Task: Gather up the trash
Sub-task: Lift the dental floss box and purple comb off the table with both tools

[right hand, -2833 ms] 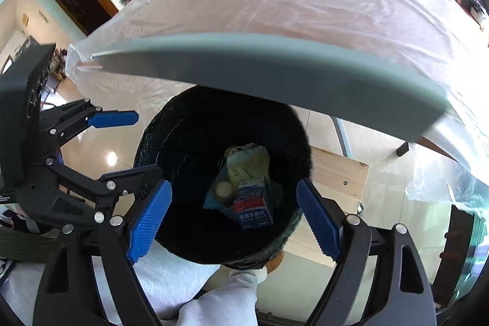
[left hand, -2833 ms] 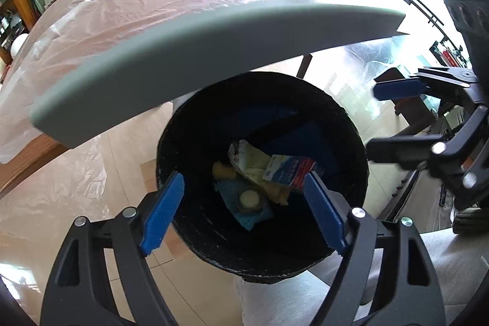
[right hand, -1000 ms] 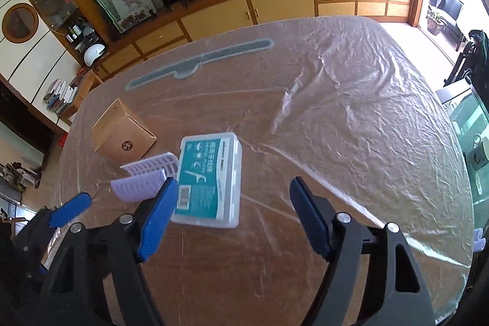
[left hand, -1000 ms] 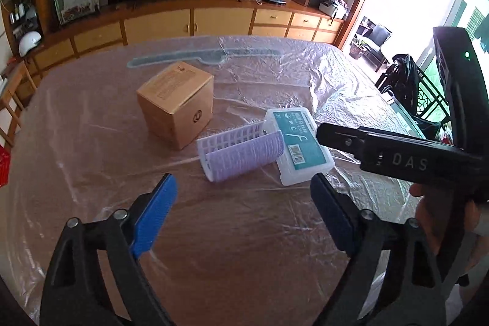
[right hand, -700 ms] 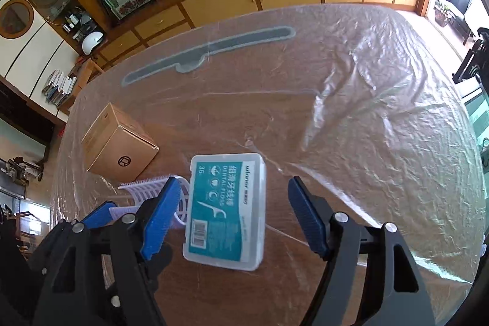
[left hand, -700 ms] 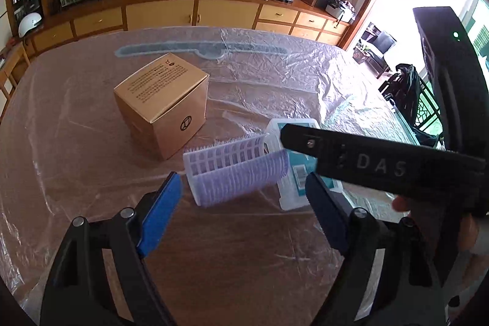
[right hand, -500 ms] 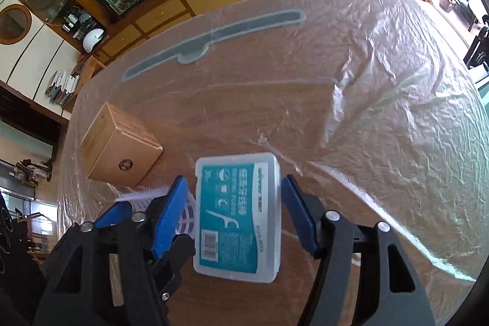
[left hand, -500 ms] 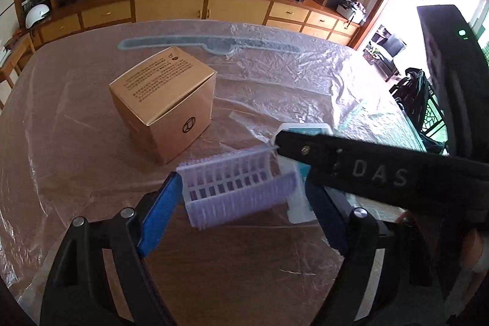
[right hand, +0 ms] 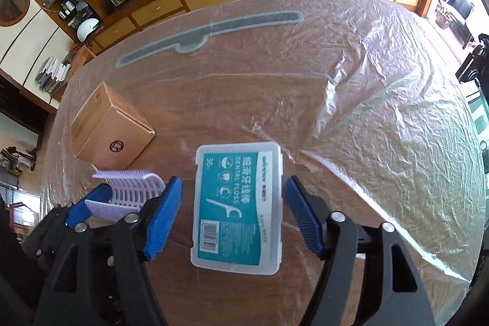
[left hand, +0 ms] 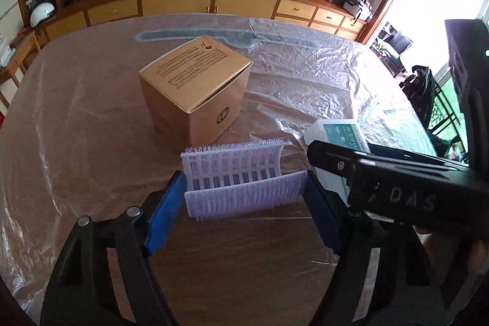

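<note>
A lilac ribbed plastic clip [left hand: 244,176] lies on the plastic-covered table, and my left gripper [left hand: 244,203] has its blue pads at both of its ends, touching or nearly so. A white dental floss box with a teal label [right hand: 237,208] lies flat between the open fingers of my right gripper [right hand: 233,216], with small gaps on both sides. The floss box [left hand: 339,133] shows partly behind the right gripper's black body [left hand: 394,188] in the left wrist view. The clip [right hand: 128,194] shows left of the box in the right wrist view.
A tan cardboard box [left hand: 195,90] stands behind the clip, also in the right wrist view [right hand: 110,130]. A grey-green strip [right hand: 211,32] lies under the plastic sheet at the far side. Cabinets and a TV stand beyond the table [right hand: 382,100].
Both grippers rose from over the black trash bin to the tabletop and moved in. The left one closed around the lilac clip; the right one came down around the floss box.
</note>
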`<state>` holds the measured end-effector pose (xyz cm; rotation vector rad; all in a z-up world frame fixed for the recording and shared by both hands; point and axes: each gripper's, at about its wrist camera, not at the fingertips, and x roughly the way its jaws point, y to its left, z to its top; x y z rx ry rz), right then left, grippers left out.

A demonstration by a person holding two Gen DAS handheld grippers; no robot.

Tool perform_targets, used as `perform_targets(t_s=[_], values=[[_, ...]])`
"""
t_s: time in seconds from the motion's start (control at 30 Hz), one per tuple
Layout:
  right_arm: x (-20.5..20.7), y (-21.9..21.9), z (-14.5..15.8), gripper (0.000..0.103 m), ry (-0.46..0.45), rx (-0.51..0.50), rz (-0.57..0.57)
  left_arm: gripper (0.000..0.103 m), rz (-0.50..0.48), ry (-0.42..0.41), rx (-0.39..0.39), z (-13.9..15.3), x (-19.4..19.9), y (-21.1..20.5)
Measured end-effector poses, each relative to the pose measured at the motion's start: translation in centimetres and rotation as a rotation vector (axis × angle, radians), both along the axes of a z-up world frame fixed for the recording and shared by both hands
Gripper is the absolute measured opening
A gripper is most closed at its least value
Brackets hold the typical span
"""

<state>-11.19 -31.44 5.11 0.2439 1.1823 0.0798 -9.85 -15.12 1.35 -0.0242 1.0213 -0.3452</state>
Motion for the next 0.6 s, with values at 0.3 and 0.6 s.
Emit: perform_targets(t_s=[0.3,0.6], values=[[-1.3,0.6,-0.4,0.072,-0.079,-0.045,0.0,0.078,-0.012,-0.022,0.058,-0.3,0.4,-0.3],[-2.1,-1.6,-0.5,0.073,-0.08,0.091,-0.042,0.077,-0.001,-0.001,-0.007,0.2,0.3,0.3]])
